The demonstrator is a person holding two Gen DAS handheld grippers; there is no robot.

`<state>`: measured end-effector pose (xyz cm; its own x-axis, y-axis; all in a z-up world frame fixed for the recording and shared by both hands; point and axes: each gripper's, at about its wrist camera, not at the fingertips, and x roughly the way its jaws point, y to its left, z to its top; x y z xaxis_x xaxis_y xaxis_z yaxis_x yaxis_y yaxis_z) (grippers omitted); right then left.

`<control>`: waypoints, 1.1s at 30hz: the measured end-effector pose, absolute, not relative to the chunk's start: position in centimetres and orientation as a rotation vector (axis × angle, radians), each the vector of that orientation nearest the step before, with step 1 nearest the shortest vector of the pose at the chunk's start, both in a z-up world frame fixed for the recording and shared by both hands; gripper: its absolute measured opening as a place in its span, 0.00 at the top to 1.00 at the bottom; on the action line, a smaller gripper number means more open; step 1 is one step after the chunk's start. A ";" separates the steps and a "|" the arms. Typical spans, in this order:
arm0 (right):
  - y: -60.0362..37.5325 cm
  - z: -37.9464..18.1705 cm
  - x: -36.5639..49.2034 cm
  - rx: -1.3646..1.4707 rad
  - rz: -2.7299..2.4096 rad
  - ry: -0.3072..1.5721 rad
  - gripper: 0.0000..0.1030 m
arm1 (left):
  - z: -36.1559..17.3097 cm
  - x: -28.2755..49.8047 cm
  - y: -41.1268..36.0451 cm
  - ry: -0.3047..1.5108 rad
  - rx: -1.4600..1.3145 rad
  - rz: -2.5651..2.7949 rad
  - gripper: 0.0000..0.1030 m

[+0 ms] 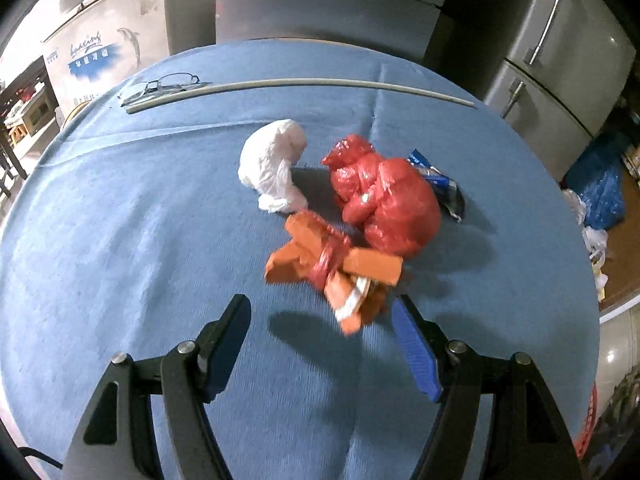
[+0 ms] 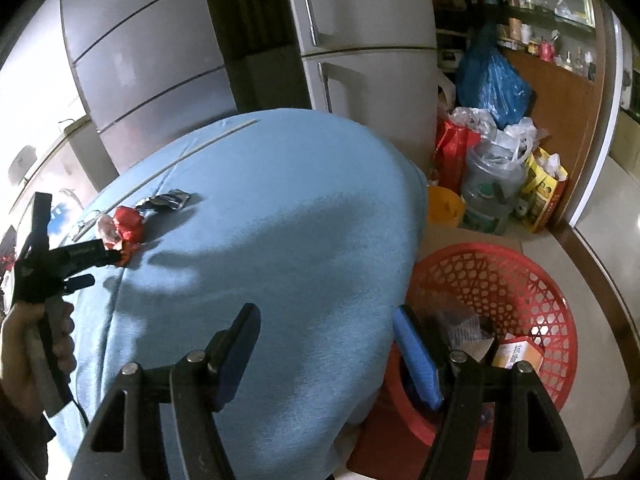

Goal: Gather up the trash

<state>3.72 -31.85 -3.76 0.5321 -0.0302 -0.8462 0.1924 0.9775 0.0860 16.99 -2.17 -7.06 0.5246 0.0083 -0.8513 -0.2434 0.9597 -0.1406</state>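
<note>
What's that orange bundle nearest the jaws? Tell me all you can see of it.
The crumpled orange cardboard bundle looks like folded carton pieces, cinched in the middle by red plastic wrap, with a white strip showing at its lower end. It lies on the blue tablecloth, just ahead of the open left gripper, apparently touching the red plastic bag behind.

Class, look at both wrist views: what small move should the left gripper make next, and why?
Probably ease the left gripper forward and shut on the orange wrapper bundle. Its jaws are open and empty, and the bundle lies just ahead, nearest of the trash on the blue cloth. The red basket sits beside the table.
</note>
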 end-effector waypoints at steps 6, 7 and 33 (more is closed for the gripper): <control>-31.6 -4.3 4.6 0.166 -0.124 1.021 0.30 | -7.9 18.3 -2.6 0.998 -0.215 0.162 0.33; -31.4 -4.4 4.8 0.163 -0.120 1.021 0.30 | -7.8 18.6 -2.6 0.997 -0.213 0.157 0.33; -8.0 -10.4 24.9 -0.053 0.400 1.108 0.29 | -7.3 12.7 4.3 1.010 -0.203 0.119 0.48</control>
<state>24.87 -7.97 -10.44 0.3830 0.2878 -0.8778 -0.3399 0.9275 0.1558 12.65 4.25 -7.34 0.5276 0.0045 -0.8495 -0.1923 0.9747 -0.1142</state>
